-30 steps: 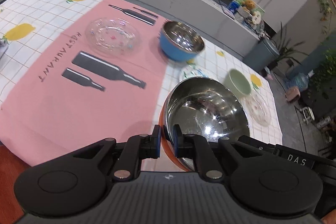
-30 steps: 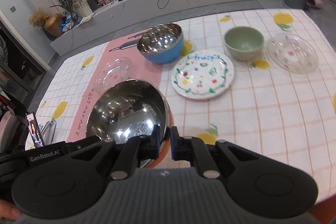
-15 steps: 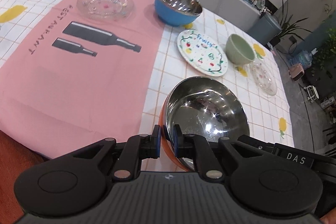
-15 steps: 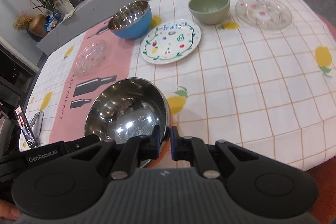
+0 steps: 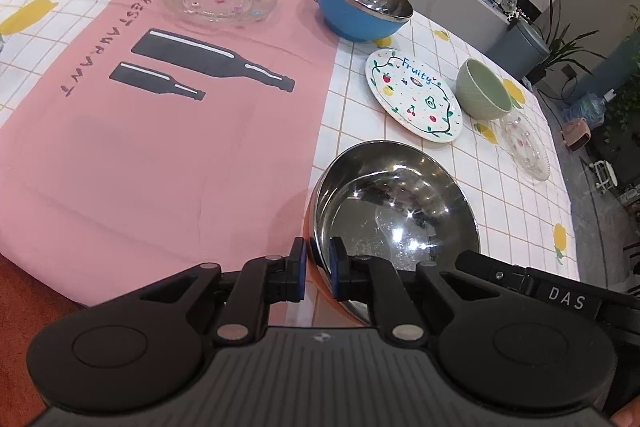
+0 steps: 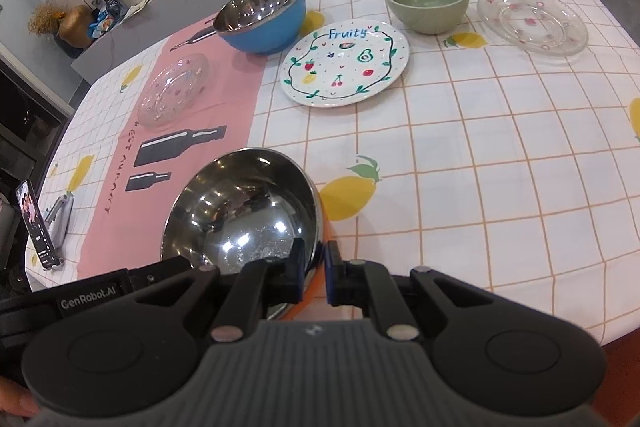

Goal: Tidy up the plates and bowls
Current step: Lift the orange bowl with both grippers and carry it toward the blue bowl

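both grippers, left gripper [image 5: 318, 269] and right gripper [image 6: 318, 273], are clamped on opposite rims of the orange steel bowl [image 5: 394, 211], probably to keep it level over the near table edge [image 6: 520, 267], by the pink mat [image 5: 160, 147].

A pink cloth [image 5: 168, 147] printed with bottles lies on the lemon-pattern tablecloth [image 6: 500, 155]; a phone [image 6: 34, 227] stands at the table's edge.

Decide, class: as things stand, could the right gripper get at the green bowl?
Probably not yet. The right gripper is shut on the steel bowl's rim, as is the left gripper. Otherwise the path looks free: bare tablecloth leads to the green bowl.
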Available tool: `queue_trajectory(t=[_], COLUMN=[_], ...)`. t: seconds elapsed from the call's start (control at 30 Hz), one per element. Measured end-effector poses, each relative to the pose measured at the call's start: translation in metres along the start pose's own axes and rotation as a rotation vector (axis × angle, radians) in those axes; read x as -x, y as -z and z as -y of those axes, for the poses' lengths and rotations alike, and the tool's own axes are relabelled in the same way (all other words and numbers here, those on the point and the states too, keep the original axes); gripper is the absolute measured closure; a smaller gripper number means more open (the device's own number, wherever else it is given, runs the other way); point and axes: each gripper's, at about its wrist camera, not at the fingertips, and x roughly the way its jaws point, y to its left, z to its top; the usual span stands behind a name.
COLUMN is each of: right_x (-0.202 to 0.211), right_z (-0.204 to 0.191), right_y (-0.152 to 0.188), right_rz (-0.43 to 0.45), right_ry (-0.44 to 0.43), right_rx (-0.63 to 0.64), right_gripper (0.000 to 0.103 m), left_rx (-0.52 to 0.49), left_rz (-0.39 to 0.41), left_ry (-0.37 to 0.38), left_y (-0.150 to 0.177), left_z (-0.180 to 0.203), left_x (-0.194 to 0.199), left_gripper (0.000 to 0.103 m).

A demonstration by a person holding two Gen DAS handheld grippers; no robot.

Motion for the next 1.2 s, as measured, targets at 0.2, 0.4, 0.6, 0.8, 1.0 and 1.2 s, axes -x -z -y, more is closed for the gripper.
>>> queue_trajectory(t=[0.2, 0.4, 0.6, 0.8, 1.0, 1.2], right_x=[-0.002, -0.004, -0.003, -0.007, -0.013, -0.005], right_z=[0.005, 0.004, 0.001, -0.001, -0.002, -0.007], right_y=[-0.002, -0.004, -0.007, -0.009, -0.016, -0.021], right_rz=[-0.017, -0.028, -0.014, -0.009, -0.019, -0.005], right_ry=[-0.012, -0.021, -0.038, 0.000, -0.014, -0.023], right_rx=[-0.028, -0.032, -0.026, -0.009, -0.024, 0.019], right_gripper=[0.096, 0.091, 0.074, 0.096, 0.094, 0.072], left_rx=[0.013, 0.030, 0.039, 0.001, 0.011, -0.041], left_rz=[-0.039, -0.048, -0.014, 0.009, -0.008, 0.021], left_ry=[0.015, 0.031, 0.036, 0.024, 0.023, 0.002], left_y=[-0.003, -0.005, -0.009, -0.015, -0.024, -0.039], left_z=[-0.003, -0.006, -0.010, -0.005, -0.007, -0.007], left_x=[-0.005, -0.007, 0.000, 0.000, -0.002, 0.004], left_gripper=[0.089, 0.079, 0.076, 0.092, 0.091, 0.069])
